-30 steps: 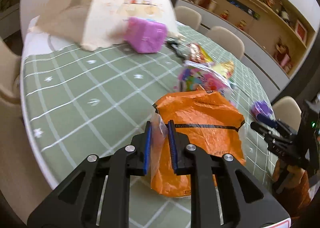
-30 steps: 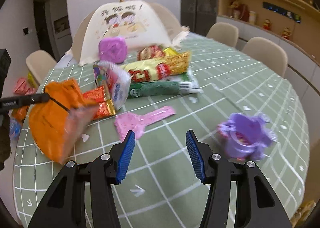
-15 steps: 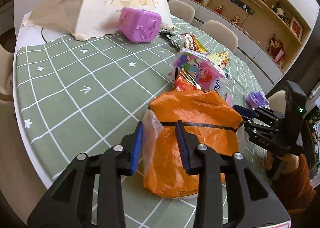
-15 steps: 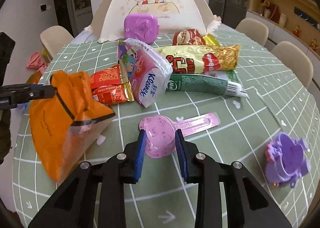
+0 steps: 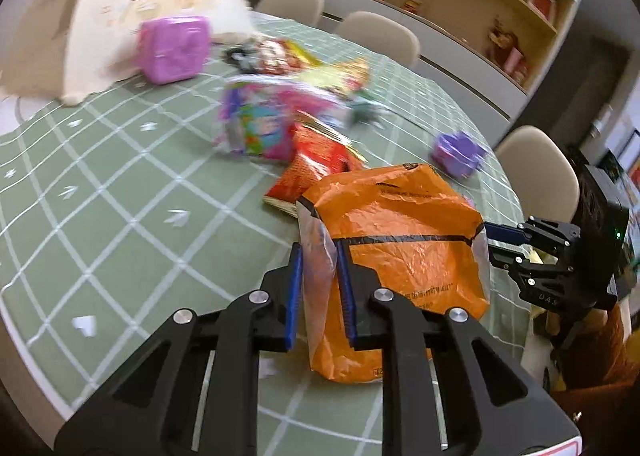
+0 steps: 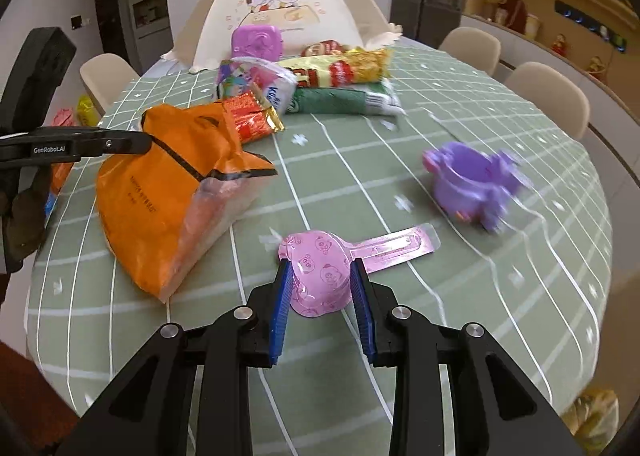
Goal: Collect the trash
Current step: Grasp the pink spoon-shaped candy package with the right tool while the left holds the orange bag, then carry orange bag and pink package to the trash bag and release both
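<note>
My left gripper [image 5: 318, 288] is shut on the rim of an orange trash bag [image 5: 404, 256] and holds it upright on the green checked table [image 5: 100, 192]. The bag also shows in the right wrist view [image 6: 168, 188], mouth facing right. My right gripper [image 6: 322, 296] is shut on the round end of a pink spoon-shaped wrapper [image 6: 320, 276], lifted just above the table, to the right of the bag. It appears at the right in the left wrist view [image 5: 490, 244].
Snack packets [image 6: 340, 72], a tissue pack [image 6: 260, 84], a red wrapper [image 6: 252, 120] and a green packet [image 6: 340, 102] lie behind the bag. A purple toy cup [image 6: 472, 184] sits right. A purple box [image 6: 258, 42] and food cover [image 6: 276, 4] stand at the back. Chairs ring the table.
My right gripper closed on the pink wrapper and lifted it off the table. My left gripper keeps the bag rim and has turned, with the bag mouth toward the right gripper.
</note>
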Demonstrator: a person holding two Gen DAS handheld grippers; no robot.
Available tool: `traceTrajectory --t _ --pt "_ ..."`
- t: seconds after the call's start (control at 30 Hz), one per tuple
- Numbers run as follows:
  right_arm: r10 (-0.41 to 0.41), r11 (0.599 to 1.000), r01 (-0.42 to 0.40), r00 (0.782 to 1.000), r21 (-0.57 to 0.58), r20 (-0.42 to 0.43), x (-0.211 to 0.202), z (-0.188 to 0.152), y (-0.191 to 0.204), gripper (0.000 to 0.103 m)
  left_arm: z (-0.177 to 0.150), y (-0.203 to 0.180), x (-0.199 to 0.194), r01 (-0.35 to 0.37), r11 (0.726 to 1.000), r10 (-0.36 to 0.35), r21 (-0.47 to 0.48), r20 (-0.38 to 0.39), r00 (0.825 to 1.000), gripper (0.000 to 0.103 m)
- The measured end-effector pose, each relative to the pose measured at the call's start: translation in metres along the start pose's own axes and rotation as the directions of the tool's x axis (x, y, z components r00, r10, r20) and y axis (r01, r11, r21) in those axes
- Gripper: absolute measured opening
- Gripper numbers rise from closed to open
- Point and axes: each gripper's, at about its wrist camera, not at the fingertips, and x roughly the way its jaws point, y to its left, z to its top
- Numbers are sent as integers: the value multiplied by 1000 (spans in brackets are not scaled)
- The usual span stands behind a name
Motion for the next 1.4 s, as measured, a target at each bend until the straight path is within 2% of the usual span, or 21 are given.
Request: traceTrajectory --t 0.13,0.23,0.33,0.47,0.57,0.67,0.73,0.87,0.93,1.0,1.03,1.07,1.2,1.4 --pt "5 1000 -5 1000 -1 18 -10 -12 -4 30 -4 -22 6 41 998 -39 46 -24 999 17" --pt "11 1000 -11 1000 1 22 -11 -19 -6 30 -6 -29 8 56 997 -54 53 -37 998 23" --pt "17 1000 -18 999 16 31 -9 -22 -7 31 -6 -29 10 55 997 -53 46 -42 998 32" --pt "18 999 -19 999 30 45 -7 -21 -7 33 -6 -31 11 47 998 -45 34 -46 998 33" --pt "15 999 -17 999 45 47 -1 -18 -7 39 -7 -31 9 42 999 -41 31 -49 998 37" --pt "8 998 -11 999 59 42 3 -16 -7 51 -9 -28 9 37 999 -35 22 -55 998 38" --pt "17 998 -19 999 64 38 4 -14 -7 54 -11 -26 10 31 999 -30 8 -57 998 38" --pt "24 996 -28 999 90 42 3 -15 -9 54 -13 -24 10 31 999 -32 -19 -55 998 38" --pt "30 995 -35 998 92 55 -1 -16 -9 37 -14 -24 8 28 999 -29 -26 -53 998 38" --pt "-1 997 -4 998 81 68 -7 -15 -7 35 -15 -26 6 15 1000 -16 -20 -52 999 31" --pt "-28 997 22 996 71 83 -13 -15 -5 35 -15 -27 5 11 1000 -11 -13 -51 999 19" --pt "-44 997 38 995 67 92 -17 -14 -5 35 -14 -29 4 2 1000 -2 1 -49 999 15" --pt "-92 994 81 984 80 155 -42 -10 -11 35 -5 -42 -9 -25 999 25 45 -2 1000 13" --pt "-142 986 119 964 113 225 -77 -13 -25 35 18 -54 -30 -28 1000 27 8 102 994 13"
